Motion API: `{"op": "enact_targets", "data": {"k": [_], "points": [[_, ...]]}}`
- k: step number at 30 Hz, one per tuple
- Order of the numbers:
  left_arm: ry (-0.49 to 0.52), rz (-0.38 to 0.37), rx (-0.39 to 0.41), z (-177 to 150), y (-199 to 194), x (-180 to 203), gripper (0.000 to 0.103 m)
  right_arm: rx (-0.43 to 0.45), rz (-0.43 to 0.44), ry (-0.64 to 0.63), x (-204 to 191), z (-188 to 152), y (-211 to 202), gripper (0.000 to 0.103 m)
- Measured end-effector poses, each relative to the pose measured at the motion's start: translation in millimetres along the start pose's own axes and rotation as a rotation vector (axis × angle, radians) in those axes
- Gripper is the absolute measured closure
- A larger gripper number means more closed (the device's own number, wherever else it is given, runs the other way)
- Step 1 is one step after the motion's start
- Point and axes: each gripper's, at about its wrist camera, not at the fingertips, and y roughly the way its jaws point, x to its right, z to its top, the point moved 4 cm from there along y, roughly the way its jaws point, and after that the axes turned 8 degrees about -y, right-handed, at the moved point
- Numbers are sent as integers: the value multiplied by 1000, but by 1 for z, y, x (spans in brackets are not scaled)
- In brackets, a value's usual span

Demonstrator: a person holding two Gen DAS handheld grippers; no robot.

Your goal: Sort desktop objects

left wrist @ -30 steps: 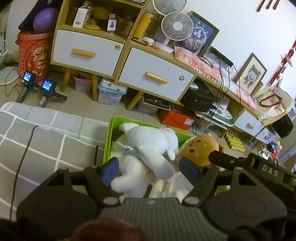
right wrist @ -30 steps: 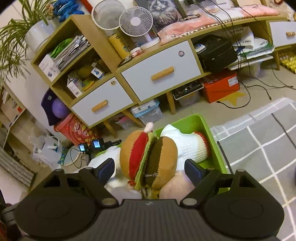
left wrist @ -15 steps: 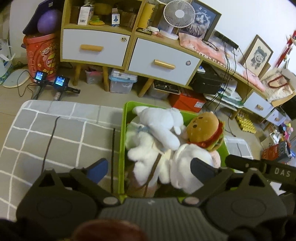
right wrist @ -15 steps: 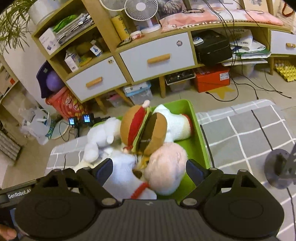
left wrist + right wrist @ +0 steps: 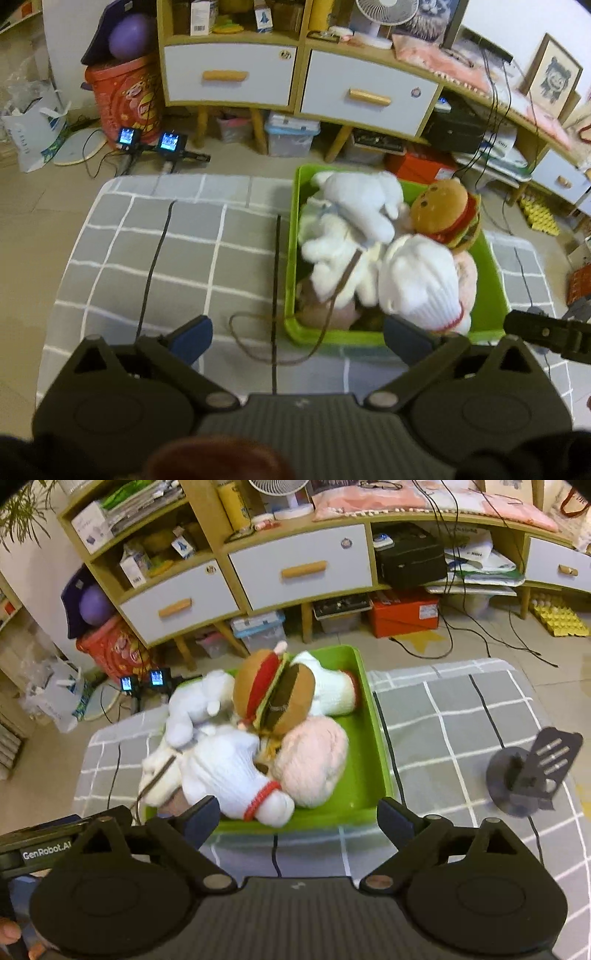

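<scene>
A green tray (image 5: 291, 258) (image 5: 369, 775) sits on a grey checked tablecloth (image 5: 177, 258). It holds several plush toys: white ones (image 5: 354, 214) (image 5: 225, 768), a hamburger plush (image 5: 447, 218) (image 5: 277, 698) and a pink fluffy one (image 5: 314, 760). My left gripper (image 5: 297, 338) is open and empty, above the tray's near edge. My right gripper (image 5: 297, 818) is open and empty, also above the near edge.
A brown cord (image 5: 258, 343) trails from the tray onto the cloth. A black stand (image 5: 528, 771) stands on the cloth right of the tray. Wooden cabinets with white drawers (image 5: 229, 74) line the far wall, with boxes and cables on the floor.
Both grippers have pulled back and up from the tray. The toys lie in the tray, now further from the fingers; more of the tablecloth shows.
</scene>
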Motion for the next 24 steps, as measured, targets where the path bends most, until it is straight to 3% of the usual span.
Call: {"op": "enact_targets", "data": {"k": [12, 16, 24], "points": [[68, 70, -96, -27, -6, 14, 1, -49, -93, -101, -6, -14, -22, 3], [100, 106, -96, -33, -7, 18, 1, -55, -96, -103, -5, -16, -24, 3], [94, 91, -74, -30, -13, 22, 1, -48, -86, -101, -6, -16, -27, 2]]}}
